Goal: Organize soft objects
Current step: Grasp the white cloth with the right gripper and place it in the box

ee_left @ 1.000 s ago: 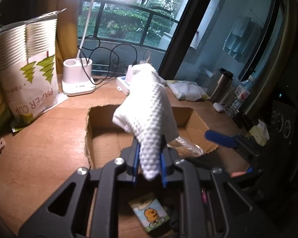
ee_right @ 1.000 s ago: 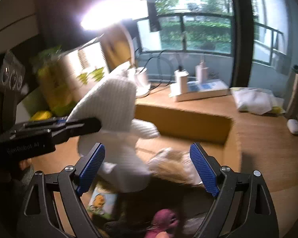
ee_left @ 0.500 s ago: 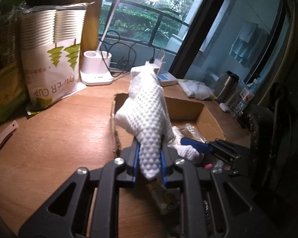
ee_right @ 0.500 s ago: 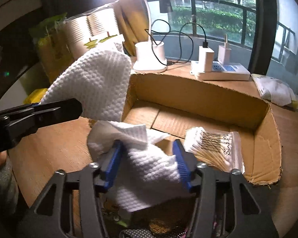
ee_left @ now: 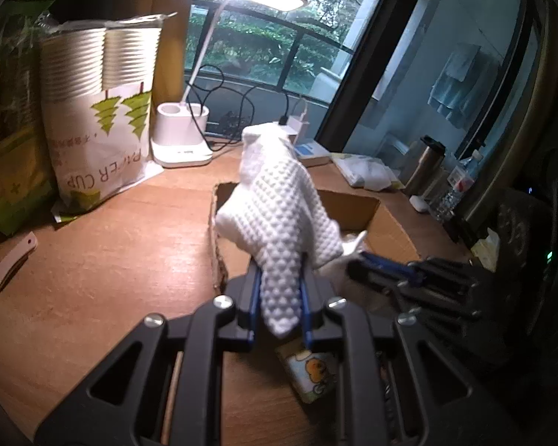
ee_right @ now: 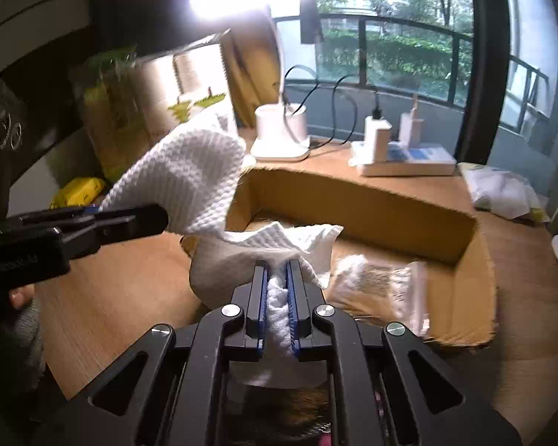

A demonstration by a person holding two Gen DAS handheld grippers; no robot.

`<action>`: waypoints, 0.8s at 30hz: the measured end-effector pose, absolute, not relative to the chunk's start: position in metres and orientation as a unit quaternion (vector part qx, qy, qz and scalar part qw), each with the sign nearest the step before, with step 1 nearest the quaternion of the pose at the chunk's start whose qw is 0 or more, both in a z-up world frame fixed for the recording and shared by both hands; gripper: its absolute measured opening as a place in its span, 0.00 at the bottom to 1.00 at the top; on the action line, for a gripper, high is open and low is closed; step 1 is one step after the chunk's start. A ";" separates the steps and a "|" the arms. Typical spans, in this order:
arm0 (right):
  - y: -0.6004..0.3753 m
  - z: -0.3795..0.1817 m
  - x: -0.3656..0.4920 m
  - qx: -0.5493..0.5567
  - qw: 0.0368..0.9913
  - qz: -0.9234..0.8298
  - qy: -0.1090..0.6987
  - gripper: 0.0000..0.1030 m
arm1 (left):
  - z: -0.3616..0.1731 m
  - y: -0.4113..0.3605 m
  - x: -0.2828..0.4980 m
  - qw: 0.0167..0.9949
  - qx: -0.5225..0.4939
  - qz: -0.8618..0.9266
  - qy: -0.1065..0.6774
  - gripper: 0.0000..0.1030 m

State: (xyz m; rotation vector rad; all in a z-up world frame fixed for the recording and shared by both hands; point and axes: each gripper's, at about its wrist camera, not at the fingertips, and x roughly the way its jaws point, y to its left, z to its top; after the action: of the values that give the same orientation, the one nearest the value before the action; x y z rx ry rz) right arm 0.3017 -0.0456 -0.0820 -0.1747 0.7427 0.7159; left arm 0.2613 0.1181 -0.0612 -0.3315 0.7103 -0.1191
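A white waffle-textured cloth (ee_left: 279,215) hangs between both grippers above a shallow cardboard box (ee_right: 372,204). My left gripper (ee_left: 279,290) is shut on one end of the cloth, over the box's left wall. My right gripper (ee_right: 277,278) is shut on the other end (ee_right: 264,249), over the box's near edge. The left gripper also shows in the right wrist view (ee_right: 130,219), at the left, with cloth rising from it. A clear bag of cotton swabs (ee_right: 383,290) lies in the box.
A desk lamp base (ee_left: 180,141), a bag of paper cups (ee_left: 100,111) and a power strip (ee_right: 405,160) stand behind the box. A small cartoon packet (ee_left: 312,368) lies near my left gripper. A white bag (ee_right: 502,193) and a flask (ee_left: 426,163) are at right.
My right gripper has closed from open onto the lower end of the cloth. My left gripper, still holding the cloth, has shifted left, away from the box's middle.
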 end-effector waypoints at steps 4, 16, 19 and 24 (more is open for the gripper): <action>-0.062 -0.068 0.307 -0.074 0.878 0.327 0.340 0.10 | -0.058 0.111 0.267 0.925 -0.150 -0.060 0.343 0.17; -0.114 -0.046 0.340 -0.052 0.905 0.276 0.319 0.10 | -0.061 0.095 0.300 0.925 -0.125 -0.051 0.355 0.18; -0.120 -0.043 0.348 -0.050 0.908 0.271 0.314 0.10 | -0.063 0.090 0.308 0.924 -0.122 -0.052 0.359 0.18; -0.126 -0.049 0.361 -0.044 0.909 0.266 0.318 0.10 | -0.072 0.081 0.321 0.920 -0.113 -0.051 0.373 0.18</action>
State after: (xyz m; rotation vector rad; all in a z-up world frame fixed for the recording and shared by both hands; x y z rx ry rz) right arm 0.3610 -0.1262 -0.0490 -0.0912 0.6551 0.5490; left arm 0.3210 0.0807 -0.0717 -0.2318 0.7662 -0.1046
